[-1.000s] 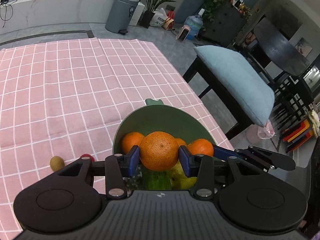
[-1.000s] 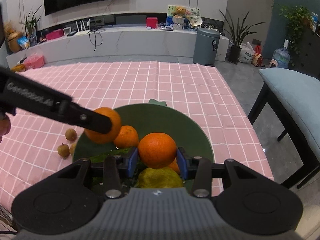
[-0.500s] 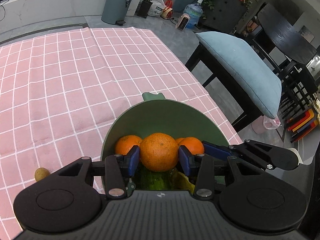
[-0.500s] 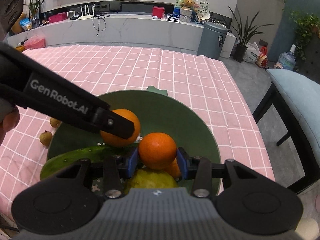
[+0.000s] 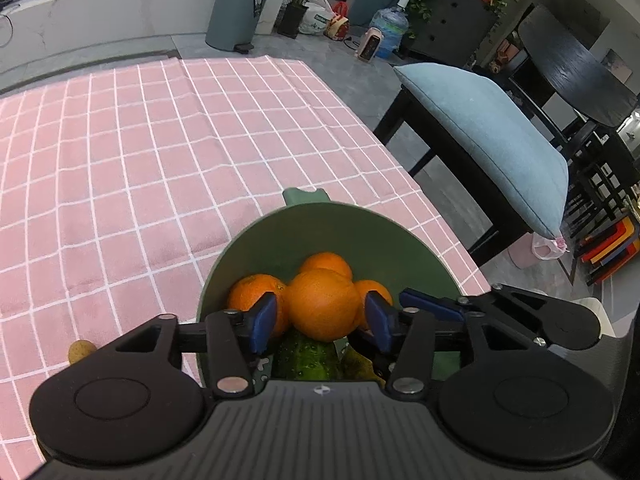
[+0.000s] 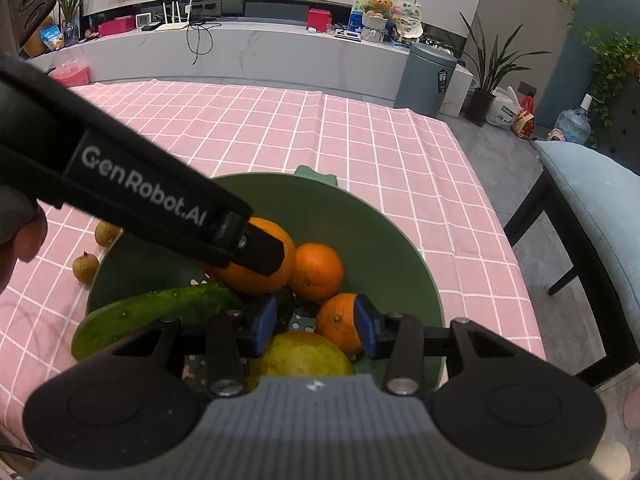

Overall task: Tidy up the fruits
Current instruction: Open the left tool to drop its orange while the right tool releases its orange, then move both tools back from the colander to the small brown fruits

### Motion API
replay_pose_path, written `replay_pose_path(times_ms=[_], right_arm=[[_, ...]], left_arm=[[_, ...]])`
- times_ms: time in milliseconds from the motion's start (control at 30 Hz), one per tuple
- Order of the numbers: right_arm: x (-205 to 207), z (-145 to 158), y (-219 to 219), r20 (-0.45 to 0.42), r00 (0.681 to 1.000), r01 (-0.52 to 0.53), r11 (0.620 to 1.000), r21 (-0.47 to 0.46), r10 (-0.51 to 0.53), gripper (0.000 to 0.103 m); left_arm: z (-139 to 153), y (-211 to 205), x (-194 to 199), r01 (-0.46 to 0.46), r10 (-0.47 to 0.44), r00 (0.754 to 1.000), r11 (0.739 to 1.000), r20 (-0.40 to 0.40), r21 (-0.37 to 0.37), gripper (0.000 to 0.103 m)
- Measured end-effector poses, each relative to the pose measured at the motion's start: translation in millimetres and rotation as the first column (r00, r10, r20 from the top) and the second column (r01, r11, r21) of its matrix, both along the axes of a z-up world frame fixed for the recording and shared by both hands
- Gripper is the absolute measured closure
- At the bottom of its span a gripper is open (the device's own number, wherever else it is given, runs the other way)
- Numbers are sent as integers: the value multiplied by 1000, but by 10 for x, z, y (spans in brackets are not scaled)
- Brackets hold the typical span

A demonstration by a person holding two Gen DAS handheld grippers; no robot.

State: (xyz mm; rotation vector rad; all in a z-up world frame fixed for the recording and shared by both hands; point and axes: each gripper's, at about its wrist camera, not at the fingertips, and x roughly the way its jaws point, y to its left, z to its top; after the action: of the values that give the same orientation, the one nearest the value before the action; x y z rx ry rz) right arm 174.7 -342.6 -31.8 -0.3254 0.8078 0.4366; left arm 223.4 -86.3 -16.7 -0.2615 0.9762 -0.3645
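Note:
A green bowl [image 5: 320,210] [image 6: 384,224] on the pink checked cloth holds several oranges, a cucumber [image 6: 160,312] and a yellow-green fruit [image 6: 300,354]. My left gripper [image 5: 321,322] hangs over the bowl with its jaws opening. An orange [image 5: 322,304] lies between the blue pads with a small gap on each side, resting on the other fruit. My right gripper [image 6: 316,330] is also opening over the bowl. A smaller orange [image 6: 338,322] lies in the bowl against the right pad only. The left gripper's black finger [image 6: 256,248] crosses the right wrist view over a big orange [image 6: 256,282].
Small brown fruits [image 6: 85,267] [image 6: 107,234] [image 5: 82,352] lie on the cloth just left of the bowl. The table's right edge runs close to the bowl. Beyond that edge stands a dark chair with a blue cushion [image 5: 492,136]. A hand [image 6: 24,240] shows at far left.
Both grippers sank toward the bowl while shut on an orange each. Their jaws have since parted. Both oranges now rest among the fruit, the right one dropped lower toward its right pad.

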Motion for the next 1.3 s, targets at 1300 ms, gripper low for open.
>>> replay_pose_path(times_ms=[1300], right_arm=[[-996,436,1058,184,948,-250,966,-74,259,29]], left_arm=[[263,1268,-1084,-96,75,983,988,170,121,38]])
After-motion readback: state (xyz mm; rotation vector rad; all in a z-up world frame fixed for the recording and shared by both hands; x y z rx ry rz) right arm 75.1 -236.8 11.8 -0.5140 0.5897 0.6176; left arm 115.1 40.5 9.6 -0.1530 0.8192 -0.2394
